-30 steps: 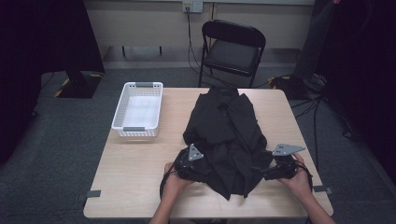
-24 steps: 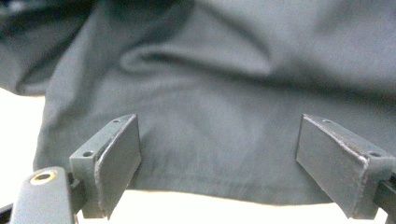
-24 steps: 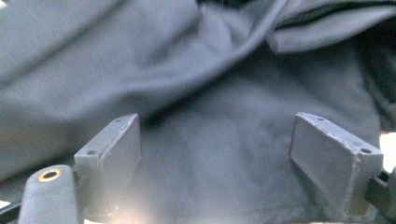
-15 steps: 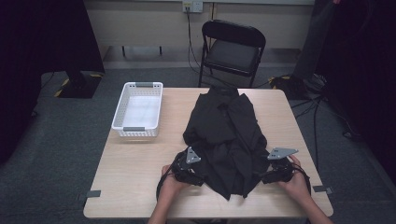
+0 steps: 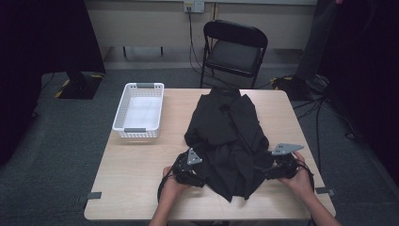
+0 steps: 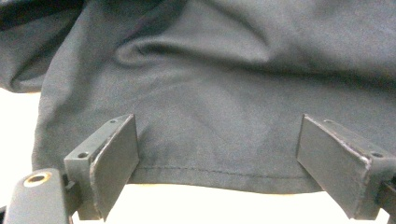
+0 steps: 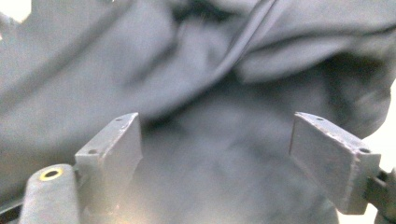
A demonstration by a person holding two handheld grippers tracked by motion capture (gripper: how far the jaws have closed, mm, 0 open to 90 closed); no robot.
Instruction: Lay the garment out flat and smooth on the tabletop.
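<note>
A: How are the two grippers seen to be set?

B: The left gripper is held with its jaws spread wide; a stitched hem of the cloth is seen lying between them, and no pad is pressed on it. The right gripper is likewise spread, though its jaws have just been closing a little, with cloth between them and nothing pinched. That view is blurred.

A: And from above?

B: The left gripper is placed at the cloth's near left edge and the right gripper at its near right edge, each carried in one hand. A grey three-cornered plate is borne on top of each.

A: How is the cloth described?

B: One black garment is laid in a rumpled heap on the table, right of the middle, narrow at the far end and wider near the person. A smooth, matte weave is shown, folded into soft ridges.

A: What else is counted?

B: One white basket, oblong, with latticed plastic walls, is set at the far left of the pale wooden tabletop, well apart from the cloth. One black folding chair is stood behind the table.
</note>
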